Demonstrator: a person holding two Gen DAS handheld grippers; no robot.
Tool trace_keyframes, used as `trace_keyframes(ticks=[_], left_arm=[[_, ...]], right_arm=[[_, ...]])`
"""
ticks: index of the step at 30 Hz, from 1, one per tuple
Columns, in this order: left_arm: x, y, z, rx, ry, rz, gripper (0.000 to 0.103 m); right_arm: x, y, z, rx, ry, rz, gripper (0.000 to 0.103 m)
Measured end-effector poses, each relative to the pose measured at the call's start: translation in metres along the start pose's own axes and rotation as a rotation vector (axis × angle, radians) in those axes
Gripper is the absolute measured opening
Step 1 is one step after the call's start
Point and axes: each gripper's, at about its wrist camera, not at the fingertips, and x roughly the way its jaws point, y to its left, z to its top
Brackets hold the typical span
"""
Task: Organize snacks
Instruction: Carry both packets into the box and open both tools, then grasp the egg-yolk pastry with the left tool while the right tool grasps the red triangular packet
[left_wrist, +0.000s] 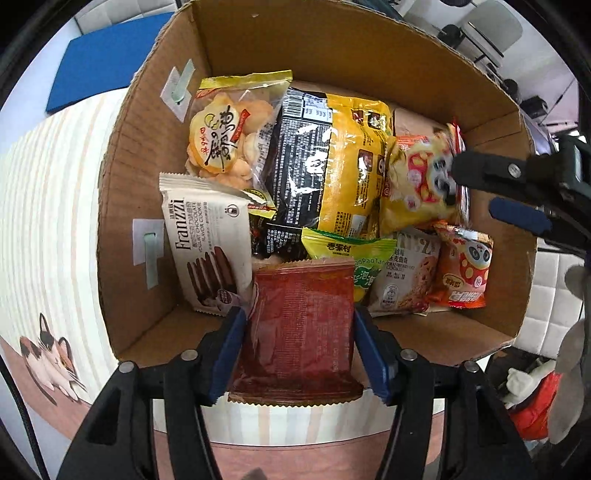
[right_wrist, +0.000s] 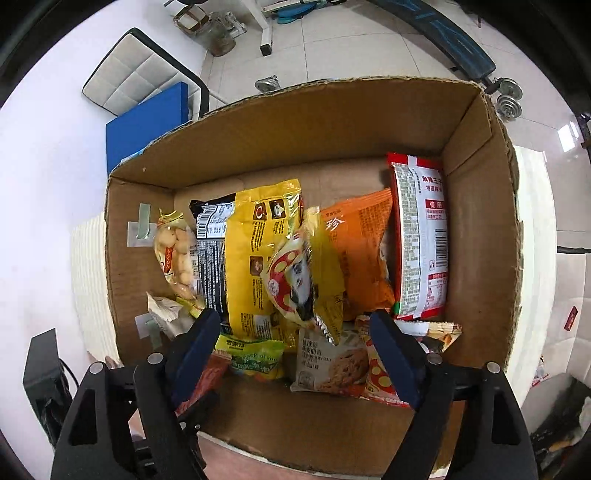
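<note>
Striped tablecloth (left_wrist: 55, 229) w/ cat print, cardboard box (left_wrist: 122, 177) on it. Left gripper (left_wrist: 300, 347) clamps red packet (left_wrist: 299, 332); right gripper (right_wrist: 295, 350) gapes wide, empty. Imo lower the packet into the front gap b4 letting go.

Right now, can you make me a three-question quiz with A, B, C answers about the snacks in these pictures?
1. Where is the cookie packet marked Franzzi?
A. in the cardboard box
B. on the floor
C. on the chair

2. What colour is the packet in the left gripper?
A. blue
B. dark red
C. white

3. How is the right gripper?
A. shut on a bag
B. out of sight
C. open, holding nothing

Answers: 1 A, it stands by the box's left wall. 2 B, the wrapper is dark red. 3 C, its jaws are spread above the snacks.
</note>
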Motion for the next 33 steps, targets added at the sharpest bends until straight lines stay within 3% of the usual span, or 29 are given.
trace_keyframes(ticks=[1, 2, 4, 12, 16, 23, 27, 33], left_arm=[[-0.001, 0.000, 0.000, -0.001, -0.001, 0.006, 0.066], [0.000, 0.003, 0.004, -0.002, -0.004, 0.013, 0.082], [-0.005, 0.003, 0.001, -0.004, -0.017, 0.012, 0.089], [-0.033, 0.006, -0.012, -0.013, -0.061, -0.006, 0.090], [-0.058, 0.003, -0.025, -0.007, -0.150, -0.005, 0.090], [-0.091, -0.011, -0.050, 0.033, -0.349, 0.084, 0.090], [-0.088, -0.014, -0.073, 0.029, -0.414, 0.119, 0.090], [-0.059, -0.022, -0.101, 0.041, -0.403, 0.149, 0.090]], right_arm=[[-0.003, 0.000, -0.001, -0.007, -0.003, -0.009, 0.091], [-0.005, 0.000, -0.003, -0.009, -0.006, -0.016, 0.091], [-0.013, -0.001, -0.006, -0.016, -0.017, -0.026, 0.091], [-0.046, -0.005, -0.030, -0.020, -0.079, -0.042, 0.092], [-0.067, -0.010, -0.049, -0.026, -0.124, -0.056, 0.092], [-0.093, -0.025, -0.102, -0.019, -0.193, -0.049, 0.093], [-0.093, -0.047, -0.133, 0.024, -0.208, -0.035, 0.093], [-0.074, -0.100, -0.172, 0.145, -0.212, -0.007, 0.094]])
